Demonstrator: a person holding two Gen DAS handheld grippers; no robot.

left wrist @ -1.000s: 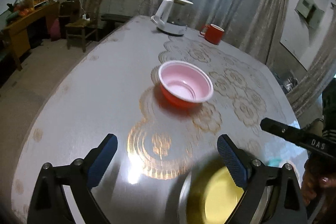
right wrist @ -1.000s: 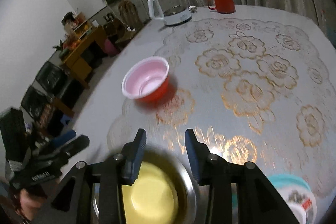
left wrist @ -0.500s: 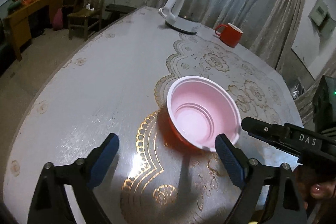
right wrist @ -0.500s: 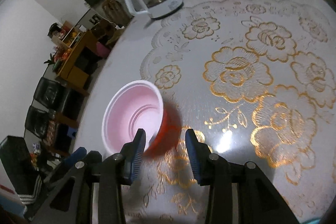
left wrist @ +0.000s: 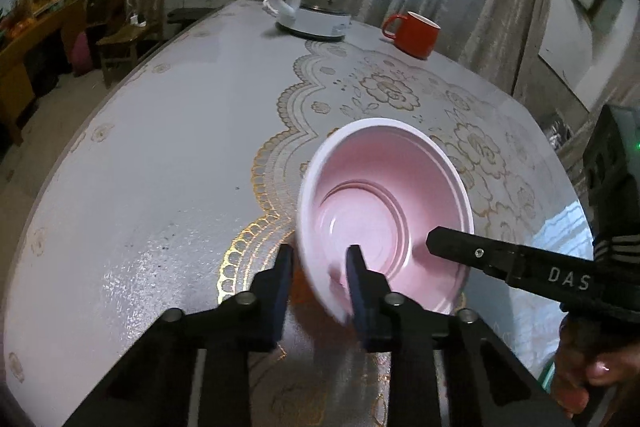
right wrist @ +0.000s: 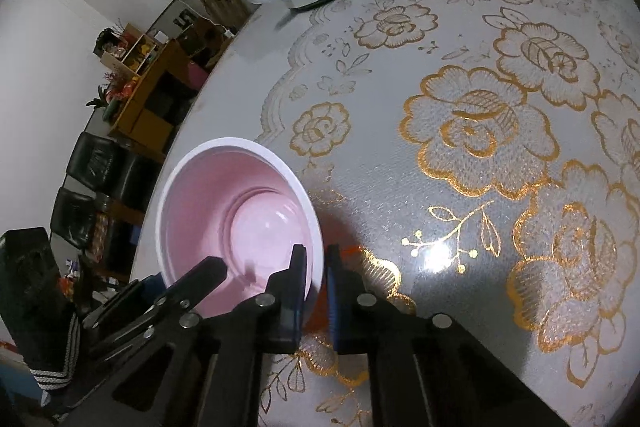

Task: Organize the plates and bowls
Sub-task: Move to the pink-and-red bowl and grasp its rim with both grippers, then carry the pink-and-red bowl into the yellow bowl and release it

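Note:
A bowl [left wrist: 384, 203], pink inside and red outside with a white rim, is tilted on the table. My left gripper [left wrist: 320, 279] is shut on its near-left rim, one finger inside and one outside. My right gripper [right wrist: 316, 287] is shut on the opposite rim of the same bowl [right wrist: 240, 215]. The right gripper's finger also shows in the left wrist view [left wrist: 480, 255], reaching into the bowl. The left gripper shows at the lower left of the right wrist view [right wrist: 192, 283].
A white electric kettle [left wrist: 316, 3] and a red mug [left wrist: 414, 35] stand at the far side of the round table [left wrist: 160, 155], which has a gold flower-pattern cloth. Chairs and a wooden shelf stand beyond the table's left edge.
Both grippers moved forward to the bowl and closed on its rim from opposite sides. The bowl is now tilted. The yellow plate seen a second ago is out of view.

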